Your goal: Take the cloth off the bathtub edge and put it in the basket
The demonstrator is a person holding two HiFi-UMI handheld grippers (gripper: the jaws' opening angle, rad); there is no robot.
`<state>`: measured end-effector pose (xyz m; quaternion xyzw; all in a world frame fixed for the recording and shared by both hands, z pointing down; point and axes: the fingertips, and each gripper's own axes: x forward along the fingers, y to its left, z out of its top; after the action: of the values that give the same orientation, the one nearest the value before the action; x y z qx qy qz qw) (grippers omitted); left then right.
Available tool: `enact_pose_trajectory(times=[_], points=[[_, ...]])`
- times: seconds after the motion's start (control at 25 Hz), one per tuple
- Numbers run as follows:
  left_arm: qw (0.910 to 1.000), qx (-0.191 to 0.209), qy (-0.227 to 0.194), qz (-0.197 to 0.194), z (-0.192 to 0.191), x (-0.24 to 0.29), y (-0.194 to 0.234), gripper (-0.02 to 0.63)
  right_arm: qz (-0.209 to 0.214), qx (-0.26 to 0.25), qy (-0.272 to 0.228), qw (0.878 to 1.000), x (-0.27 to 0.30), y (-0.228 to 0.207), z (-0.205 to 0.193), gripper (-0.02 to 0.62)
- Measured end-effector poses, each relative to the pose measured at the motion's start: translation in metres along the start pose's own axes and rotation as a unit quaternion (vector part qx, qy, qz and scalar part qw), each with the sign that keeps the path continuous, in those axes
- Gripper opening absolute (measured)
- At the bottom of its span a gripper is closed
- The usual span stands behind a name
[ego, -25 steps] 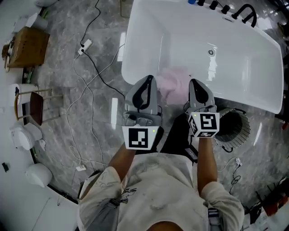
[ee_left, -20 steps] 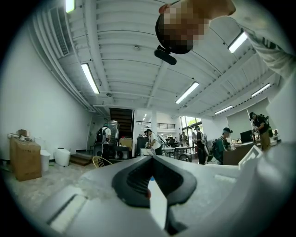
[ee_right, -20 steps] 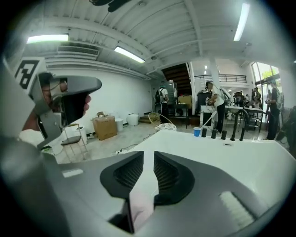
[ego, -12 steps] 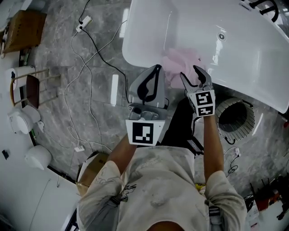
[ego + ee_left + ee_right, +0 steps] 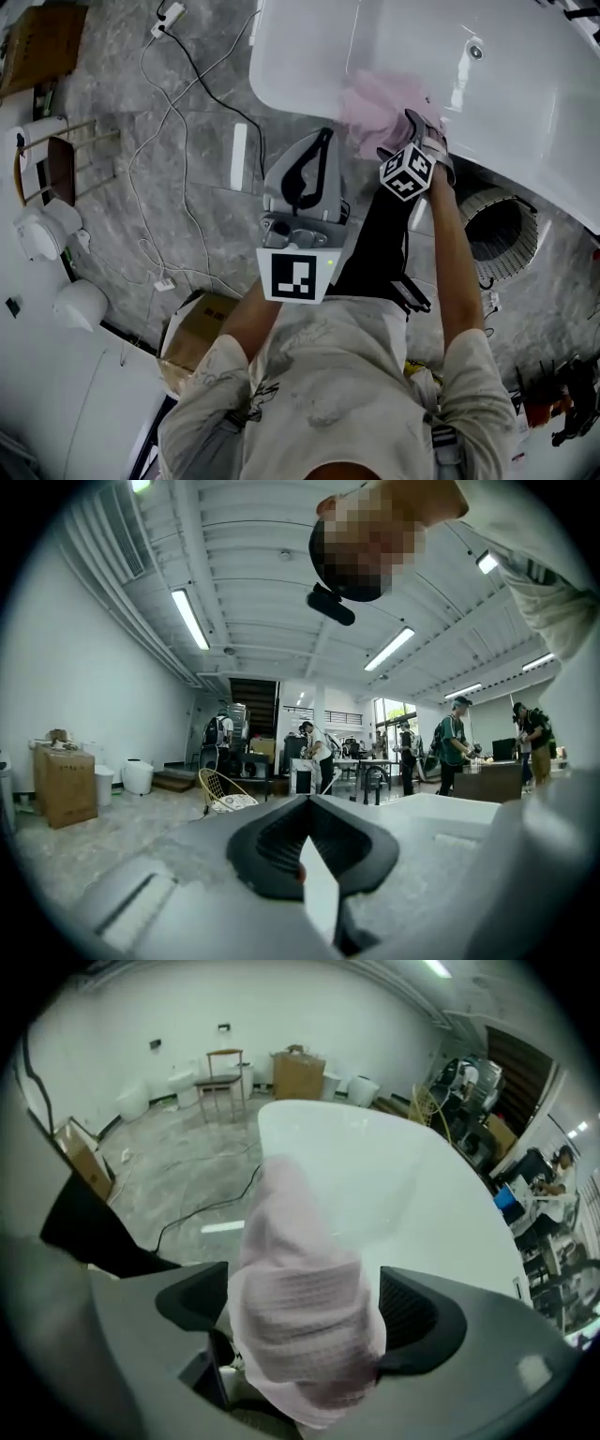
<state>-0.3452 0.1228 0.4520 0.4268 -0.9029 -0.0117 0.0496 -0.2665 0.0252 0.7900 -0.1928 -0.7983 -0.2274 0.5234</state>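
A pink cloth (image 5: 380, 98) hangs over the near edge of the white bathtub (image 5: 309, 56). My right gripper (image 5: 422, 127) has reached it with its jaws opening. In the right gripper view the cloth (image 5: 305, 1307) fills the gap between the two wide-spread dark pads (image 5: 417, 1321), and they do not squeeze it. My left gripper (image 5: 314, 155) hangs short of the tub over the floor, shut and empty; its view shows the jaw tips (image 5: 305, 855) together, pointing out across the room. The ribbed basket (image 5: 502, 230) stands on the floor to the right, beside the tub.
Black and white cables (image 5: 178, 141) trail over the marble floor to the left. A cardboard box (image 5: 192, 328) sits near my feet, with a chair (image 5: 56, 178) and white fixtures (image 5: 80, 305) farther left. People (image 5: 455, 738) stand at the far side of the room.
The right gripper went forward and up to the tub edge and its jaws spread around the pink cloth. The left gripper stayed shut in about the same place.
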Motion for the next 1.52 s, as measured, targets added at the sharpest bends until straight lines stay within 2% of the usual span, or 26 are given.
enact_pose_trajectory(times=[0.08, 0.2, 0.36, 0.6, 0.84, 0.92, 0.96, 1.16, 1.32, 1.52], points=[[1.0000, 0.000, 0.005, -0.001, -0.004, -0.002, -0.001, 0.002, -0.003, -0.041, 0.039, 0.998, 0.017, 0.001, -0.012, 0.518], [1.0000, 0.001, 0.008, -0.002, -0.007, -0.004, -0.002, 0.002, -0.034, -0.087, 0.078, 0.993, 0.033, -0.007, -0.023, 0.518], [0.9999, 0.002, 0.010, -0.006, -0.007, -0.005, -0.007, 0.002, -0.080, -0.113, 0.082, 0.987, 0.040, -0.012, -0.029, 0.414], [0.9999, -0.010, 0.012, -0.005, -0.004, -0.012, -0.012, 0.002, -0.093, -0.117, 0.081, 0.985, 0.018, -0.010, -0.026, 0.320], [1.0000, -0.003, 0.004, -0.006, 0.007, -0.020, -0.012, 0.002, -0.114, -0.059, 0.049, 0.990, -0.010, -0.008, -0.018, 0.213], [0.9999, -0.010, 0.002, 0.004, 0.009, -0.023, -0.005, 0.002, -0.121, -0.044, 0.038, 0.991, -0.019, -0.003, -0.017, 0.126], [0.9999, -0.011, 0.000, 0.007, 0.011, -0.025, -0.002, 0.002, -0.123, -0.030, 0.035, 0.991, -0.022, 0.001, -0.018, 0.109], [0.9998, -0.011, -0.014, 0.011, 0.029, -0.035, 0.004, 0.002, -0.114, 0.081, 0.011, 0.990, -0.054, 0.004, -0.009, 0.103], [0.9995, -0.014, -0.028, 0.003, 0.046, -0.042, 0.002, 0.002, -0.131, 0.157, -0.038, 0.978, -0.096, -0.002, 0.013, 0.101], [0.9989, -0.013, -0.046, -0.003, 0.071, -0.048, -0.002, 0.002, -0.153, 0.240, -0.100, 0.953, -0.159, -0.003, 0.030, 0.101]])
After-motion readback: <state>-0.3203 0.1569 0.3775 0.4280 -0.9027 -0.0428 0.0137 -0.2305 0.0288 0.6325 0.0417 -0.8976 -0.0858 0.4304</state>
